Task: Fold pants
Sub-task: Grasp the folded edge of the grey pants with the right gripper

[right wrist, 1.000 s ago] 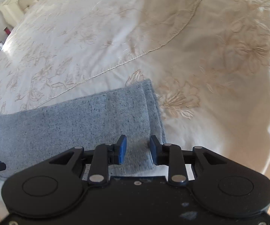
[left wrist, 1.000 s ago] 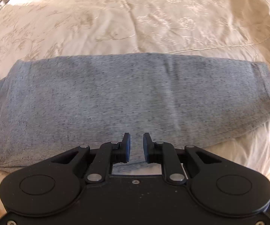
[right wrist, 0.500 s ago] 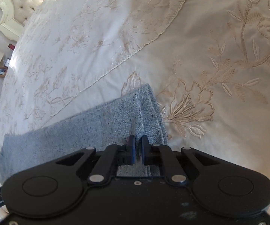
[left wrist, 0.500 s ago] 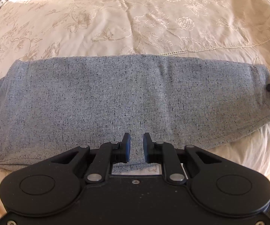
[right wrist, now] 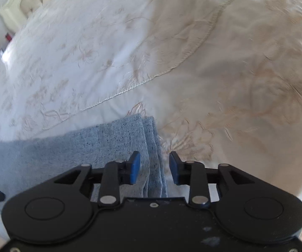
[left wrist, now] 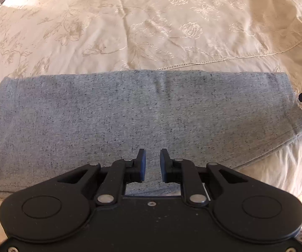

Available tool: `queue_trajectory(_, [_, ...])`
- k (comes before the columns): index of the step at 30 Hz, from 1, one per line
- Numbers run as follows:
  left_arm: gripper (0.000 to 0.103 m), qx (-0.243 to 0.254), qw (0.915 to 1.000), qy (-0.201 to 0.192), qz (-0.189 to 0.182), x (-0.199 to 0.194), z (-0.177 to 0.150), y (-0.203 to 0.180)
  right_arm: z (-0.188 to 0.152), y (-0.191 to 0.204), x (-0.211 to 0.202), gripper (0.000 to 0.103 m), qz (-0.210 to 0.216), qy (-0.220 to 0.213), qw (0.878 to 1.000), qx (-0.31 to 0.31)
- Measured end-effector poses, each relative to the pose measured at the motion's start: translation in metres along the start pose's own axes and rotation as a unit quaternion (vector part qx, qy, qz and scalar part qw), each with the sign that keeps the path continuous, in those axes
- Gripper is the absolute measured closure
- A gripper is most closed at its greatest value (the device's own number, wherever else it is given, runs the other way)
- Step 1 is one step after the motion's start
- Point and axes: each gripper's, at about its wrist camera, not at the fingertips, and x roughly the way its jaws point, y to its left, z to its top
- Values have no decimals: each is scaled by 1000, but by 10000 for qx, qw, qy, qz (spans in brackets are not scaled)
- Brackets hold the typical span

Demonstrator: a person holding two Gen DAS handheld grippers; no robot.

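Now left gripper (left wrist: pixel 152 166): jaws narrowly parted, nothing pinched, hovering above near edge of pants (left wrist: pixel 130 121). Right gripper (right wrist: pixel 154 168): jaws opening, layered end of pants below gap, pads not pressing. Pants lie folded in long grey band across bedspread (left wrist: pixel 151 31). Judgement: soft, light knit, limp, likely to sag; pinch all layers at end corners.

The pants (left wrist: pixel 130 115) are cut off at the left edge. The bedspread (right wrist: pixel 245 73) is smeared by motion blur in the right wrist view.
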Motion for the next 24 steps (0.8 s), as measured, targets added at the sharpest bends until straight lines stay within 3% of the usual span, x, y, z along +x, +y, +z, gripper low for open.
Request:
queue_trajectory(5, [79, -21, 9999, 24, -152, 20, 5, -14, -15, -19, 0, 68, 145, 294, 9993, 188])
queue_trajectory(10, [79, 43, 9982, 585, -104, 56, 4, -25, -18, -28, 9, 67, 566, 472, 9958, 548])
queue_trajectory(19, [78, 68, 9981, 596, -138, 56, 2, -21, -8, -40, 28, 65, 1099, 868, 9870, 793])
queue_trajectory(24, [79, 117, 9983, 567, -105, 54, 3, -22, 3, -28, 46, 63, 1120, 938, 9876, 576])
